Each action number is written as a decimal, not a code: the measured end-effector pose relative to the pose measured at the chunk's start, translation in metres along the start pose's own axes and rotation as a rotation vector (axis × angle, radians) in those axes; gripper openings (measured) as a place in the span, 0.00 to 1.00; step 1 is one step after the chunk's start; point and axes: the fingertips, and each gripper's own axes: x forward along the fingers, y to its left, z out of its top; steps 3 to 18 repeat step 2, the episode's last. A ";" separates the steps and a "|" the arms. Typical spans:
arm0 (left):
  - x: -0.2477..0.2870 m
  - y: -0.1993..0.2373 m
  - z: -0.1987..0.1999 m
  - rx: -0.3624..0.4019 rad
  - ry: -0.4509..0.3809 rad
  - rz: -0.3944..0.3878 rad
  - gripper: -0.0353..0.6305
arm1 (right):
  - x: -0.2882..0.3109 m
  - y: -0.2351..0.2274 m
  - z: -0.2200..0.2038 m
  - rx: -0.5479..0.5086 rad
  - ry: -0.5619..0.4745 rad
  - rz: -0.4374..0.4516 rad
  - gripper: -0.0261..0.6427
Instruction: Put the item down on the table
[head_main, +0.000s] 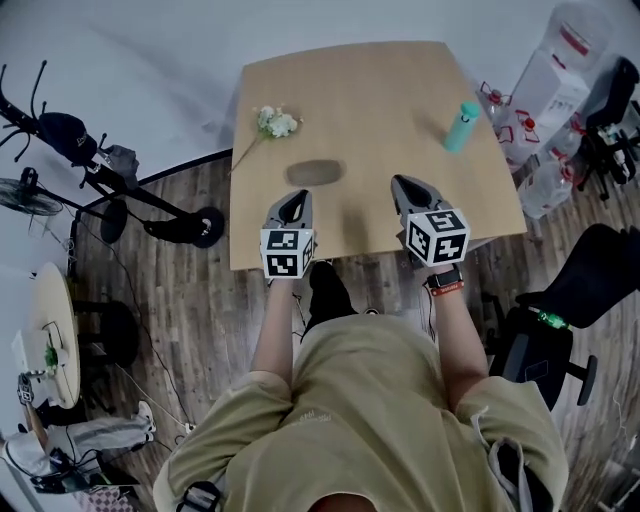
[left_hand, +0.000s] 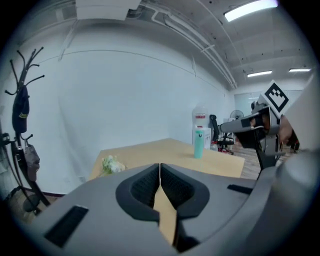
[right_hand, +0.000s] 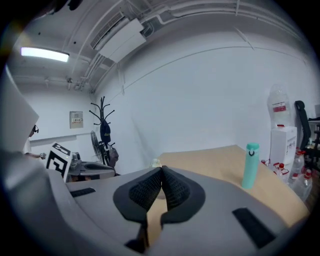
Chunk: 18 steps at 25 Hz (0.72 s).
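- The left gripper (left_hand: 160, 170) and the right gripper (right_hand: 161, 172) are both closed, with nothing between the jaws.
- The likely item, the teal bottle (head_main: 461, 127), stands on the table (head_main: 380, 90) at upper right; probably light, stiff and slippery, so grip mid-body.

- Black coat stand with branching hooks (left_hand: 23, 75), a dark cap (left_hand: 20, 112) hanging from it, against the plain white wall (left_hand: 130, 95).
- Black standing fan with a round wire cage (head_main: 24, 195), just beside the coat stand.
- Small round pale table (head_main: 55, 300) at the far left, bearing small clutter.
- Black office chair on castors (head_main: 560, 325) at the right, on the dark wood-plank floor (head_main: 190, 330).
- Large clear water jug with a red label (right_hand: 279, 107), standing on a white box (right_hand: 283, 144).
- Long bright ceiling lamp (left_hand: 250, 9).
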 end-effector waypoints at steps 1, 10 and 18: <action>0.006 0.011 -0.011 0.016 0.031 0.007 0.09 | 0.004 -0.006 -0.004 -0.008 0.013 0.029 0.06; 0.012 0.023 -0.023 0.031 0.062 0.015 0.09 | 0.008 -0.012 -0.008 -0.017 0.027 0.058 0.06; 0.012 0.023 -0.023 0.031 0.062 0.015 0.09 | 0.008 -0.012 -0.008 -0.017 0.027 0.058 0.06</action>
